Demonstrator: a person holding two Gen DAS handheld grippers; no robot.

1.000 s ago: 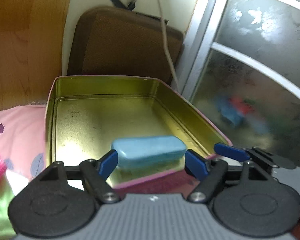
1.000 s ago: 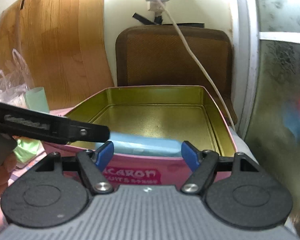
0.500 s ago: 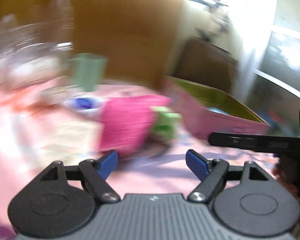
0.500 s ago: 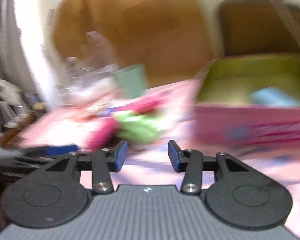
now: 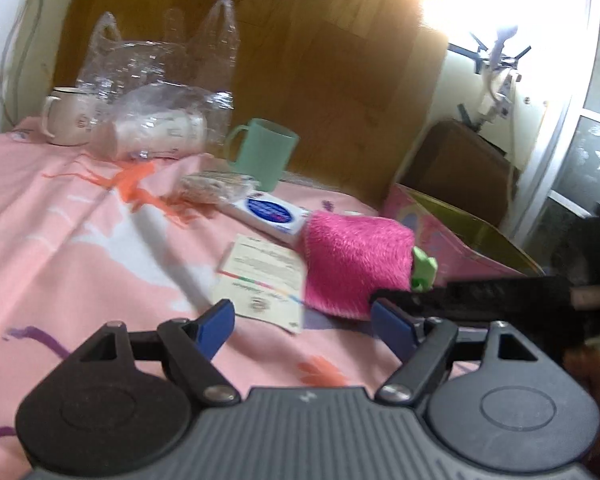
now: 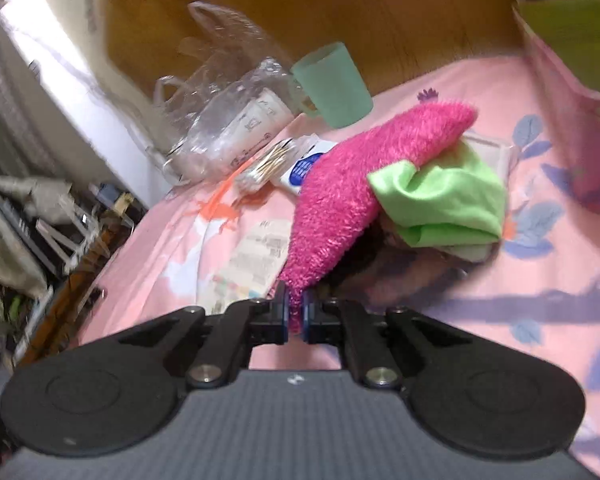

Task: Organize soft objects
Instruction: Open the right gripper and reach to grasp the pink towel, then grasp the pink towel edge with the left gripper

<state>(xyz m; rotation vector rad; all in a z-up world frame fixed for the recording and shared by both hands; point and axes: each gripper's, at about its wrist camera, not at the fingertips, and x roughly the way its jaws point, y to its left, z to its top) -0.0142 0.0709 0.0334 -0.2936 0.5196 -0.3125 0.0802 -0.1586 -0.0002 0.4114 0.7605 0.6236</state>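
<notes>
On the pink bedspread (image 6: 440,76), beside the pink tin (image 6: 572,128), the fuzzy magenta cloth (image 6: 360,168) lies draped over a green cloth (image 6: 444,200). The right gripper (image 6: 295,314) is pinched shut on the magenta cloth's near corner; the left gripper (image 5: 302,322) hangs open and empty. The pickup looks under way. Next, I'd judge, comes lifting it clear toward the tin without dragging the green one along.

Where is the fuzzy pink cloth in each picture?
Left wrist view: the fuzzy pink cloth lies right of centre, beyond the open left gripper.
Right wrist view: the cloth fills the centre, its near corner pinched by the right gripper.
Shared landmark: the green mug stands behind the cloth in both.
</notes>
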